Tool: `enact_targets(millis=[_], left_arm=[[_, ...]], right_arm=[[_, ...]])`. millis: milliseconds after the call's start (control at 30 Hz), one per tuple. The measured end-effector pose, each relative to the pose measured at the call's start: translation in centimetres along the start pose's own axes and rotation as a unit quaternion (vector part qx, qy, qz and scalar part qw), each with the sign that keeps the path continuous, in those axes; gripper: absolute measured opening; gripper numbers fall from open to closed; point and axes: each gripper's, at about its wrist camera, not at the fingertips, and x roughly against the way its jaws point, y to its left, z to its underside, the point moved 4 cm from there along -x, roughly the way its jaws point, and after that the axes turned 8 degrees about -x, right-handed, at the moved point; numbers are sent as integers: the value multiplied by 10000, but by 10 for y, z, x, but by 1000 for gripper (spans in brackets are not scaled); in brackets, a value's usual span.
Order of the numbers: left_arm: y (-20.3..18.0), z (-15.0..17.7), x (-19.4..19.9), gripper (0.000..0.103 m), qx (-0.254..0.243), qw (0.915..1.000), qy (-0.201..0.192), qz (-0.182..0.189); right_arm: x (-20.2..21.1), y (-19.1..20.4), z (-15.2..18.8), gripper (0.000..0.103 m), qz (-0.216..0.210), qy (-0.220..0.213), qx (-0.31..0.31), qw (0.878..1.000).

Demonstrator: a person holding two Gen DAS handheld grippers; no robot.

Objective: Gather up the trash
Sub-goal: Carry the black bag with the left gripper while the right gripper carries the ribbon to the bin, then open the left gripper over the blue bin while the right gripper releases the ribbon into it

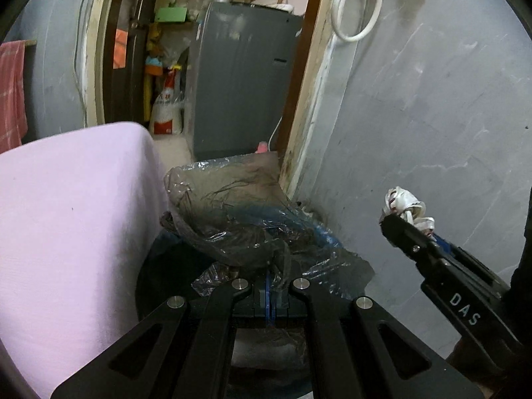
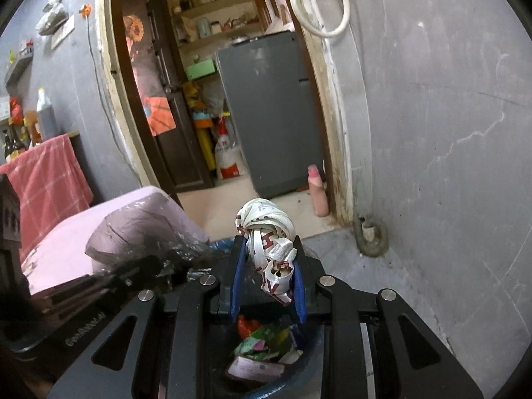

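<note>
The left gripper (image 1: 270,294) is clamped tight on a fold of the dark plastic liner (image 1: 232,206) — the sheet billows up toward twelve o'clock over the blue bin (image 2: 282,382). The right gripper (image 2: 267,286) pinches a knotted white wrapper (image 2: 266,232) (red lettering on it) directly above the bin, where colourful scraps (image 2: 262,349) lie. Farther off at twelve o'clock, a grey fridge (image 2: 269,109) stands past the doorway.
</note>
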Motion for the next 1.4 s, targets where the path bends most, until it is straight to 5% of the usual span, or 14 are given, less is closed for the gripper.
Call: enact_targets(millis=[1000,1400], left_arm=[[6,15,-5,0,220,9993,250,-138],[5,14,1,23,169,9996,113,-170]], right_arm=[[-20,-12,17,31,-133,559,-105,9983],[-10,-13,15,37,-146,419,-202,9988]])
